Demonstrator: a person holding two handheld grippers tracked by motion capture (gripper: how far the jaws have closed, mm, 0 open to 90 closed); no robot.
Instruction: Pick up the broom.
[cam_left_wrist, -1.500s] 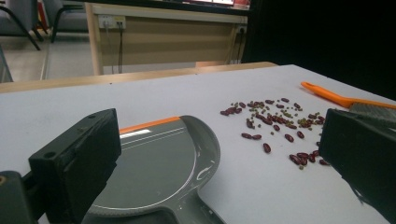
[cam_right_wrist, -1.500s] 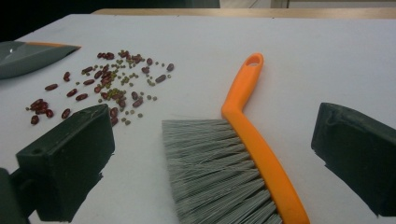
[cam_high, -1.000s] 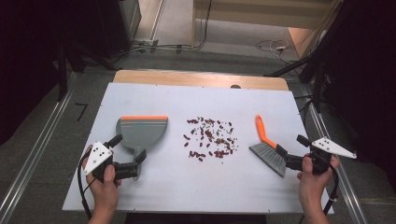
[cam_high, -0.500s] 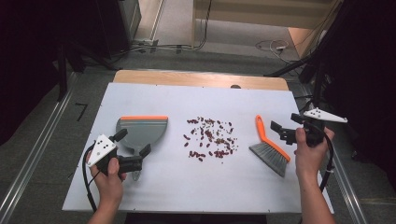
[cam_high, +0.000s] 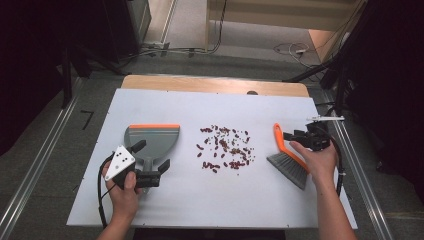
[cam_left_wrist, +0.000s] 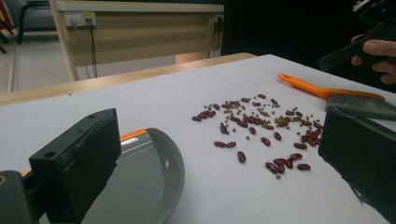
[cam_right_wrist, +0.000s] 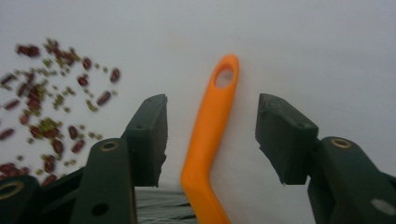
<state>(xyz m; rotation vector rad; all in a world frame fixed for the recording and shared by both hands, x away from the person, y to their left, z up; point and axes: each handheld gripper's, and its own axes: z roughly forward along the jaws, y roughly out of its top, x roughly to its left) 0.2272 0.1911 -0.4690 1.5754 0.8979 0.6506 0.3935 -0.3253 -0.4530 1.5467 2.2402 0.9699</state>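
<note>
Right hand-held gripper (cam_right_wrist: 211, 140) open, jaws straddling brush (cam_right_wrist: 210, 135) handle mid-frame; light, stiff, slick plastic, so grip mid-handle. Left hand-held gripper (cam_high: 150, 160) open by dustpan (cam_high: 152, 140).

left gripper (cam_high: 152, 163) jaws apart, right gripper (cam_high: 292, 136) jaws apart

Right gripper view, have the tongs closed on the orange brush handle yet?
No, the right tongs stand open with the orange brush handle lying between the jaws, a clear gap on each side.
</note>
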